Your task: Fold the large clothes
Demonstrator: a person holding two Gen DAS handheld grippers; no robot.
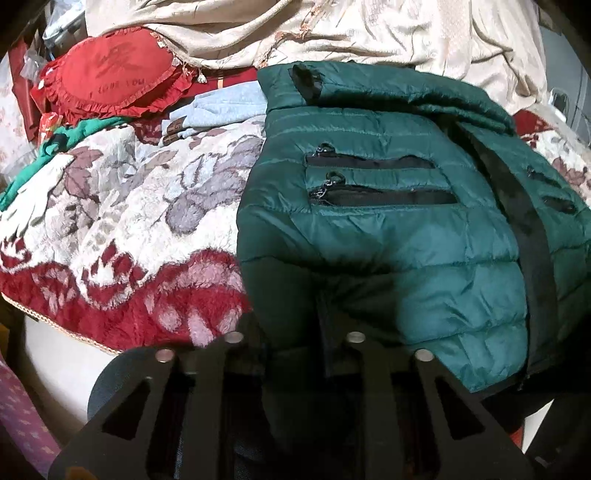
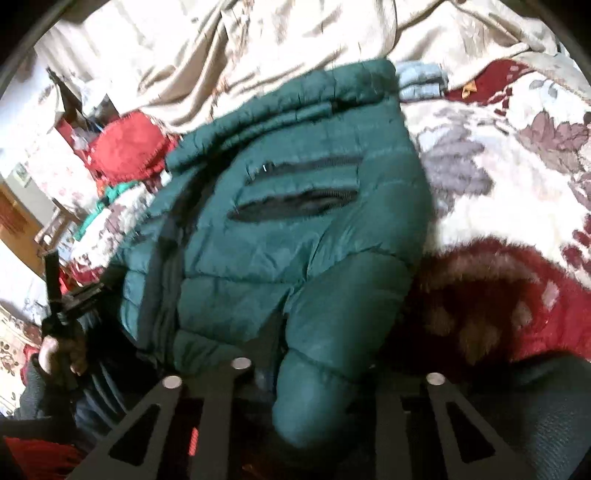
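Observation:
A dark green quilted puffer jacket (image 1: 388, 229) lies on a floral fleece blanket (image 1: 122, 221), with two black zip pockets and a black front zipper showing. My left gripper (image 1: 291, 343) is at the jacket's near hem, and its jaws close on a dark fold of the hem. In the right wrist view the same jacket (image 2: 288, 221) fills the middle. My right gripper (image 2: 314, 369) has a thick roll of the jacket's hem between its fingers. The other gripper (image 2: 55, 295) and the hand holding it show at the left edge.
A red frilled cushion (image 1: 110, 77) and a folded light blue garment (image 1: 225, 107) lie behind the jacket. A crumpled beige sheet (image 1: 332, 33) covers the back. A green cloth (image 1: 44, 147) lies at the left. The blanket's red edge (image 1: 122, 306) hangs over the bed front.

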